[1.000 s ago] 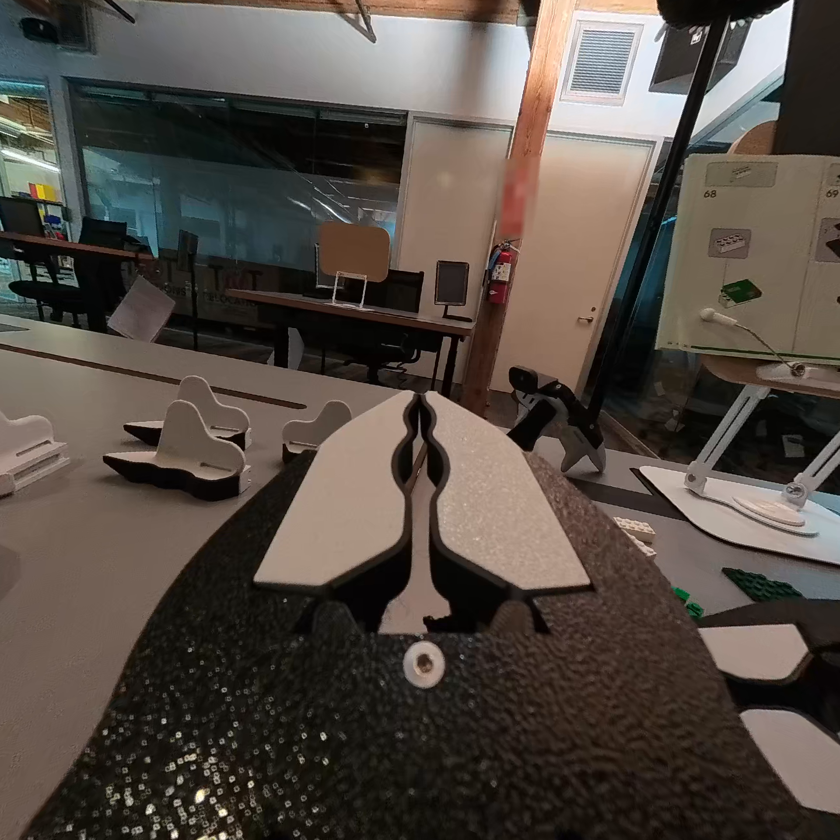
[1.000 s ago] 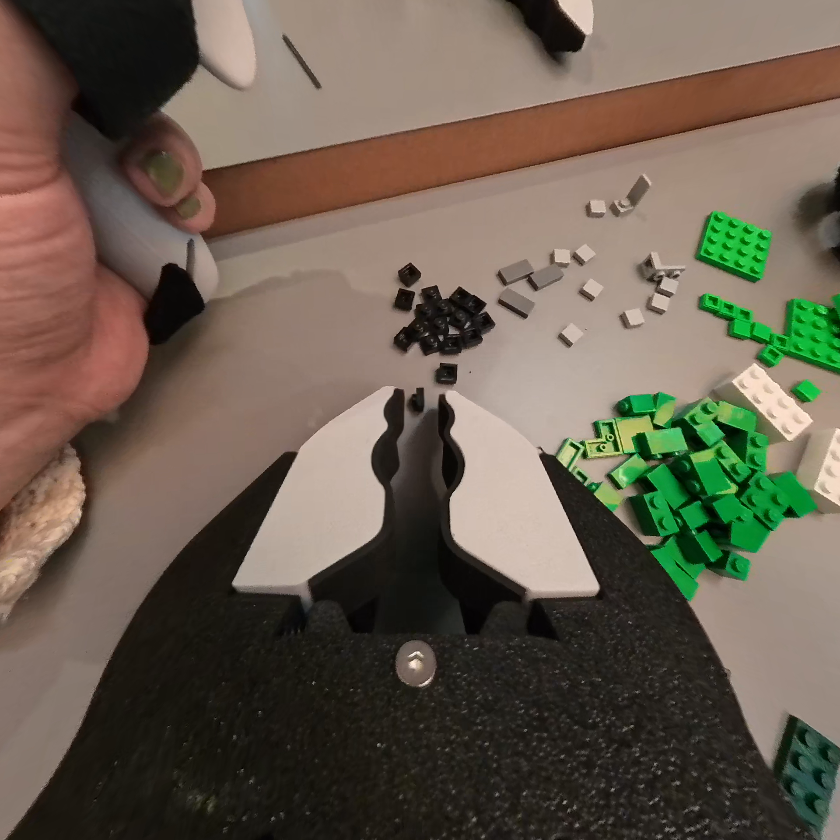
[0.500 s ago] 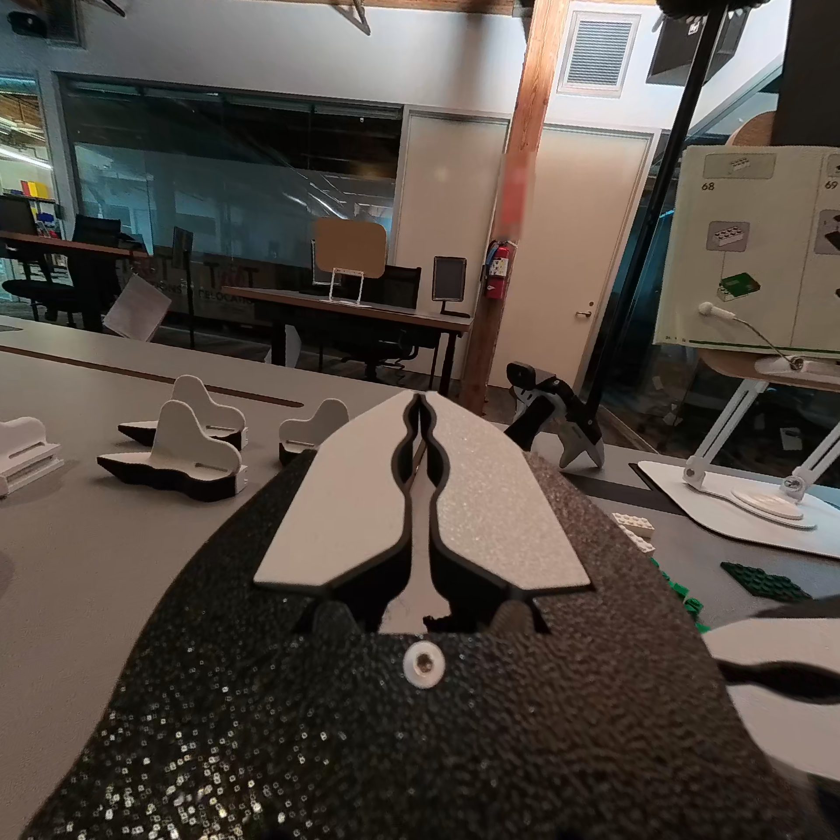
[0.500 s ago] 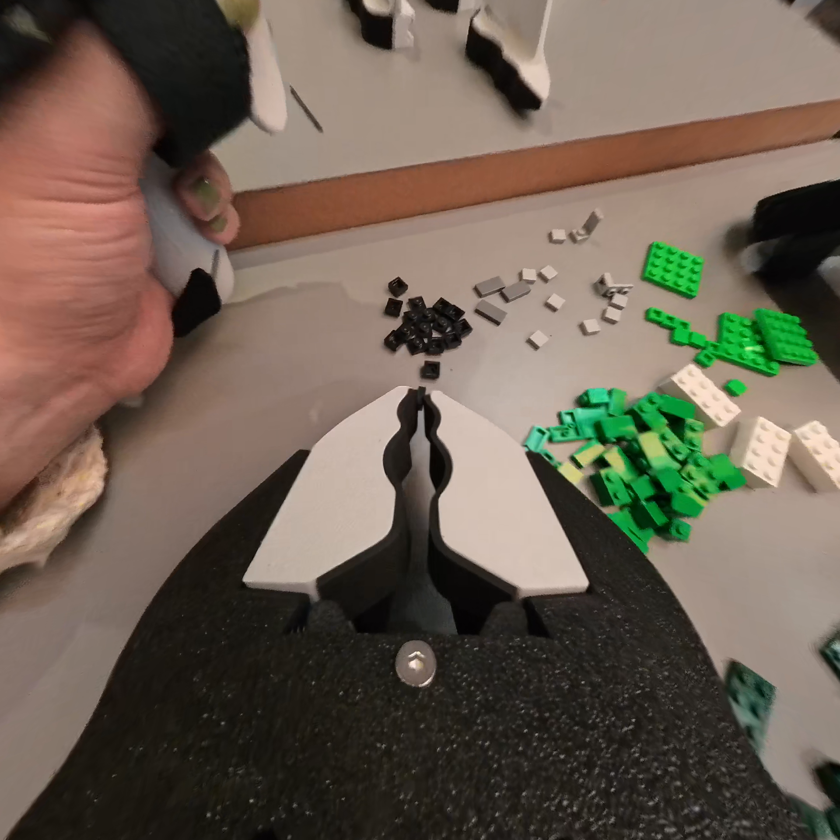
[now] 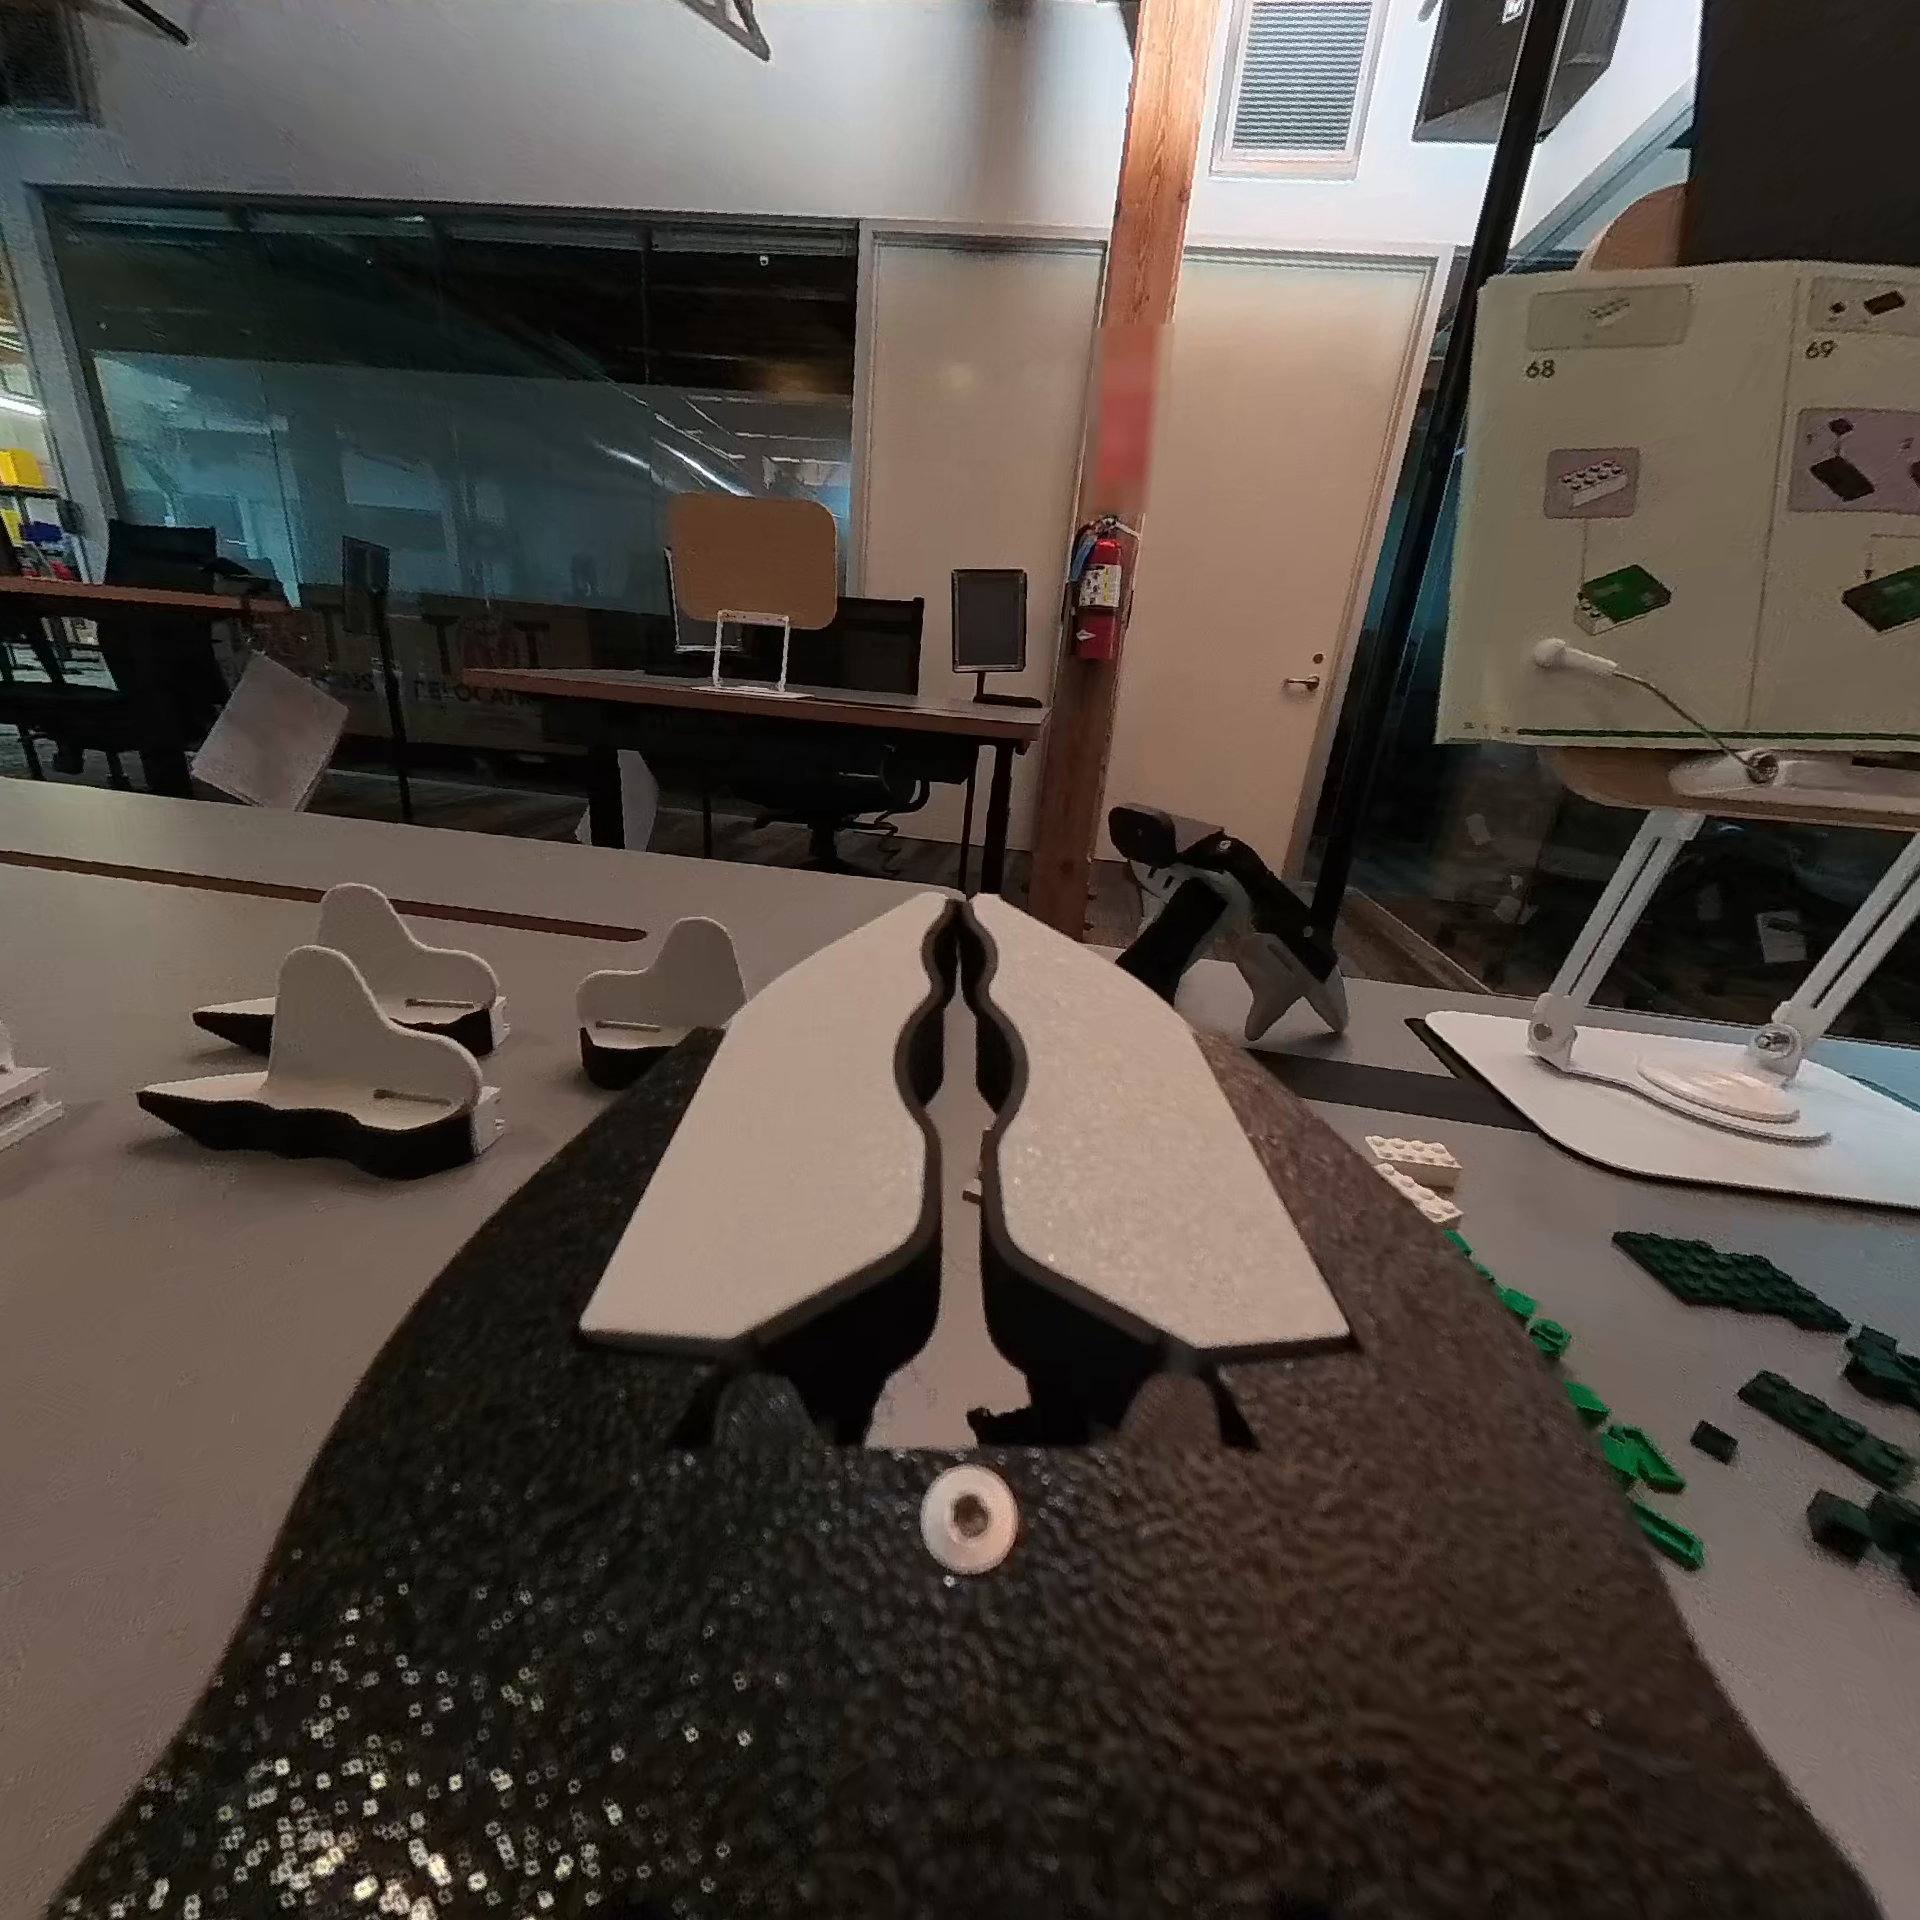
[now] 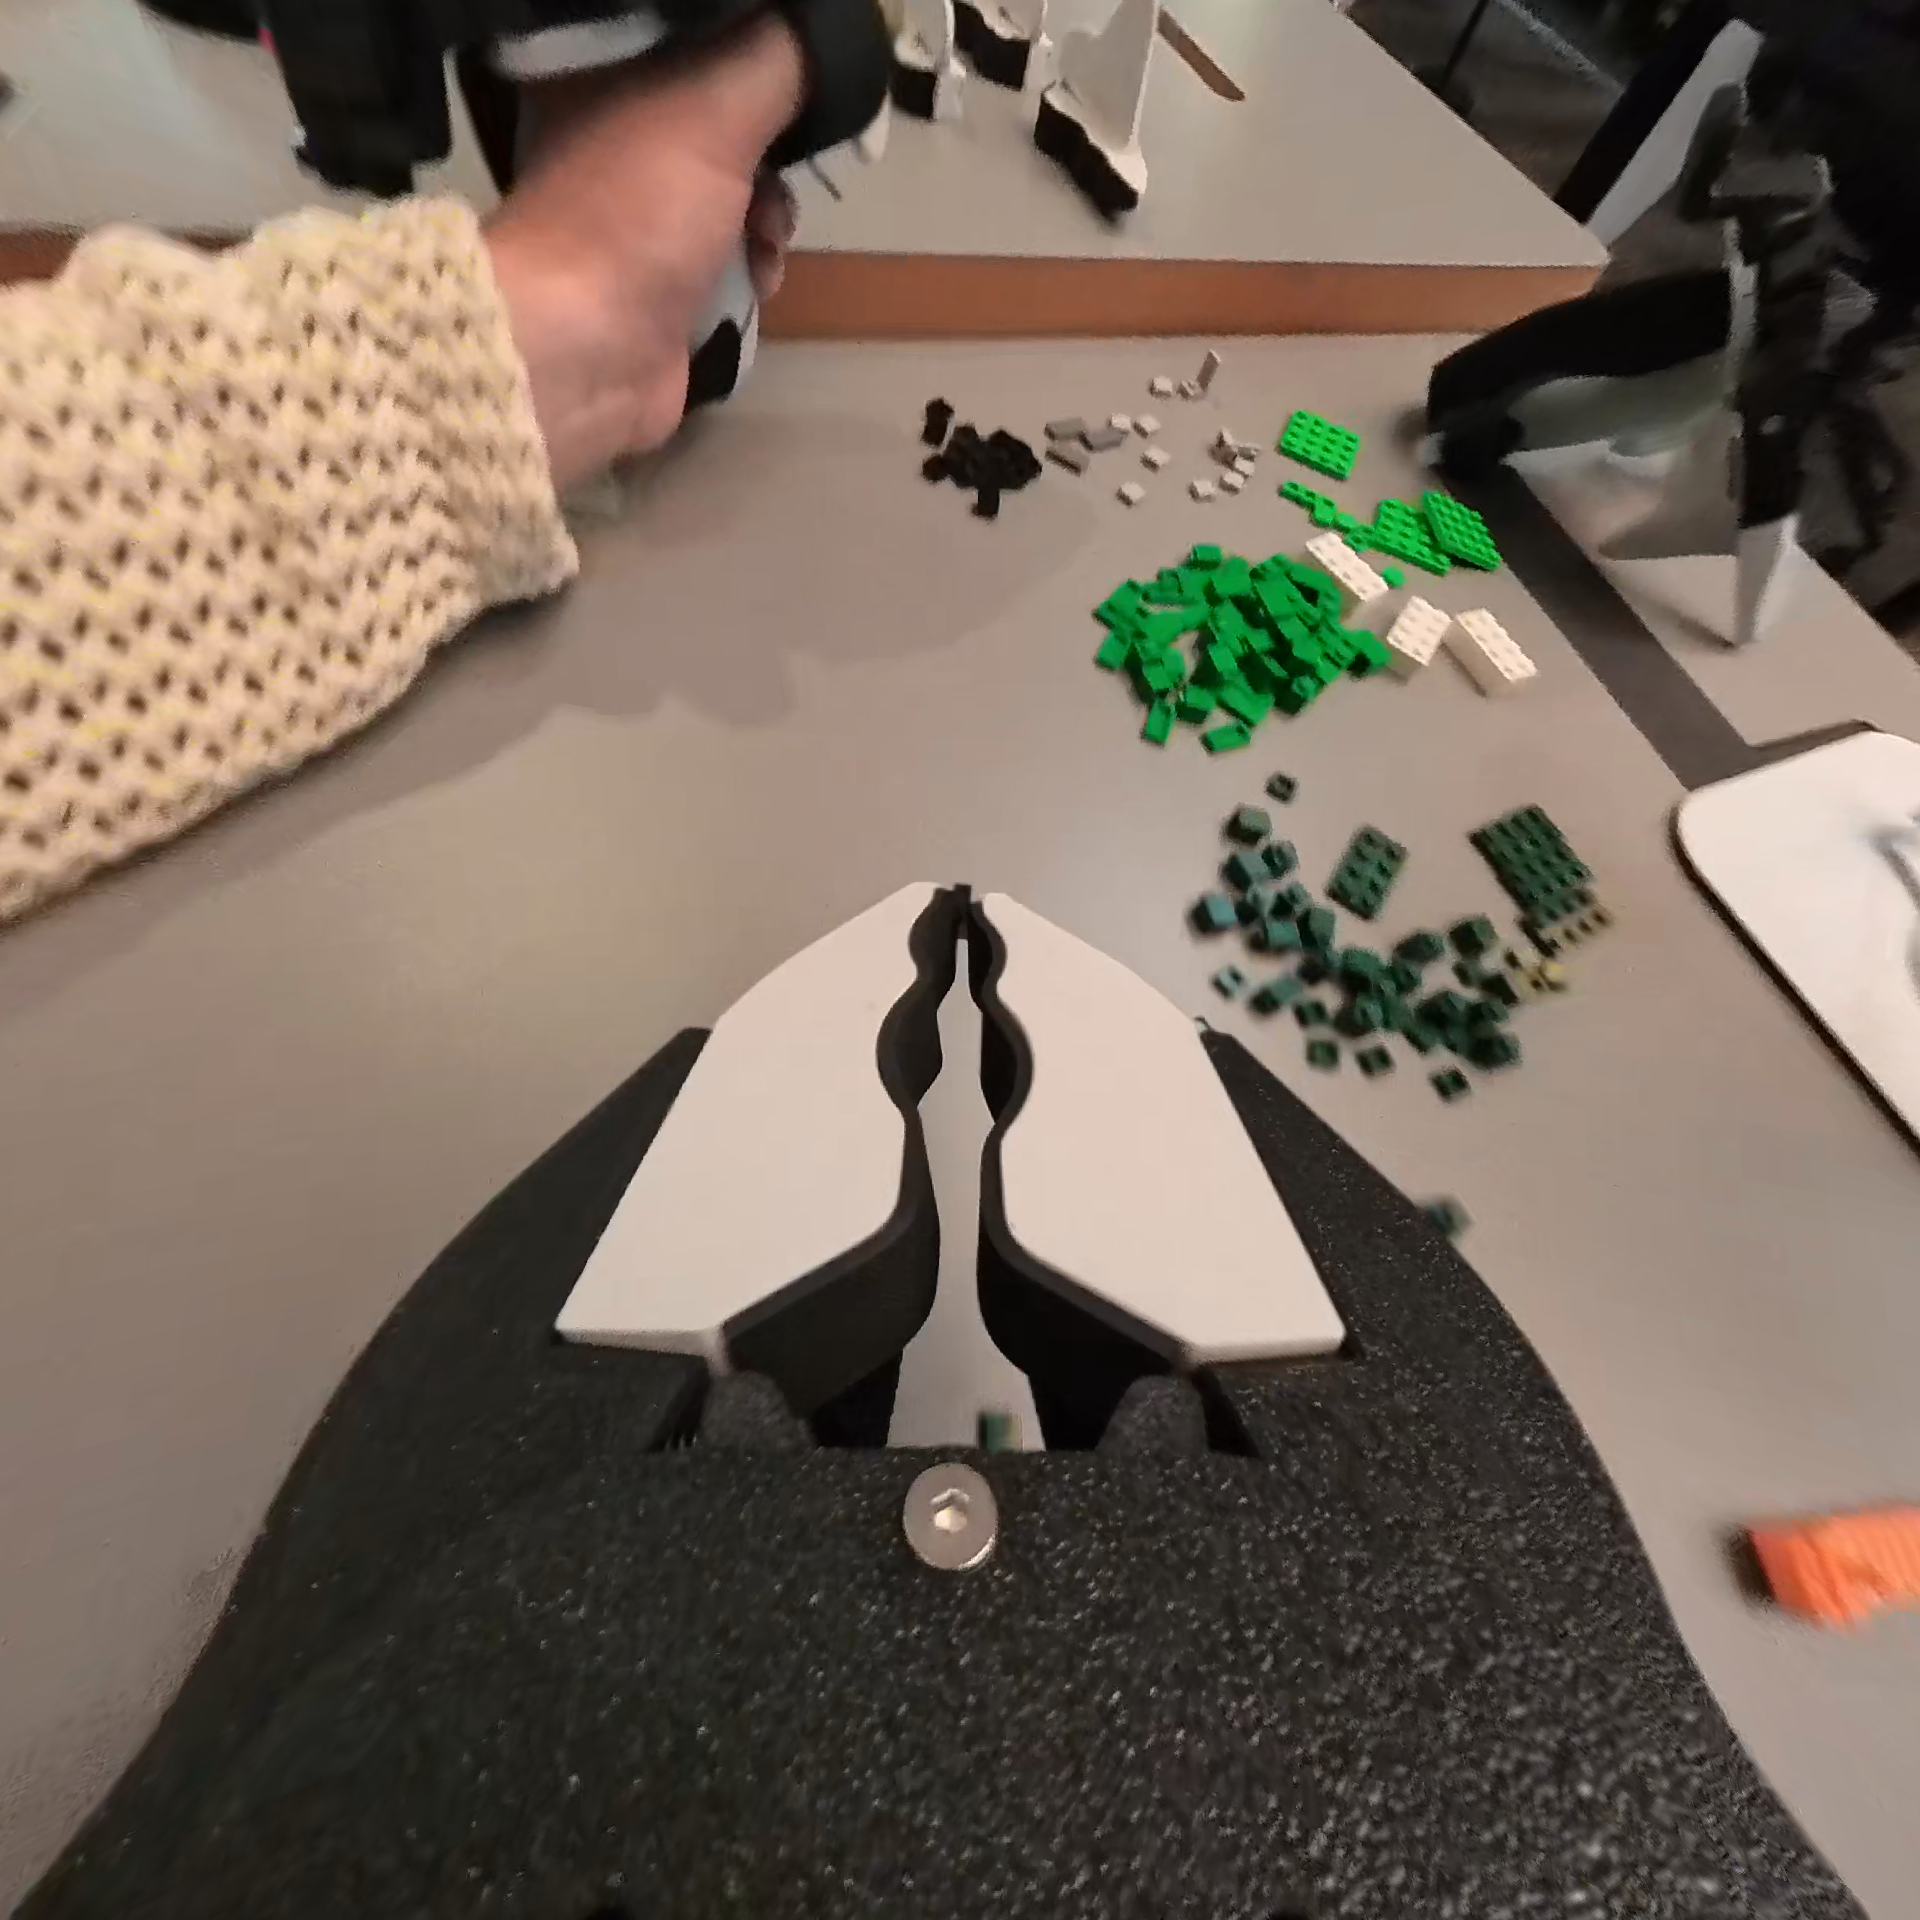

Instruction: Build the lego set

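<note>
My right gripper (image 6: 961, 896) is shut, with a small black brick pinched at its very tip, held above the grey table (image 6: 623, 831). Ahead lie a pile of black bricks (image 6: 982, 462), grey pieces (image 6: 1101, 436), a bright green pile (image 6: 1236, 634), white bricks (image 6: 1491, 649) and a dark green pile (image 6: 1382, 966). My left gripper (image 5: 961, 906) is shut and empty, held level above the table. A hand in a cream knit sleeve (image 6: 208, 520) holds it at the upper left of the right wrist view. The instruction booklet (image 5: 1683, 499) stands at the right.
Spare white and black gripper fingers (image 5: 332, 1070) stand on the table at the left. A black and white clamp (image 5: 1236, 935) and the booklet stand's white base (image 5: 1662, 1091) are at the right. An orange object (image 6: 1839, 1569) lies at the near right. Dark green plates (image 5: 1725, 1273) lie by the base. The tips of one gripper are about 30 centimeters away from the tips of the other. From the right gripper's tips to the orange object (image 6: 1839, 1569) is close to 25 centimeters.
My right gripper closed on a small black brick beside the black pile, then lifted and drew back toward me. My left gripper stayed shut and barely moved.
</note>
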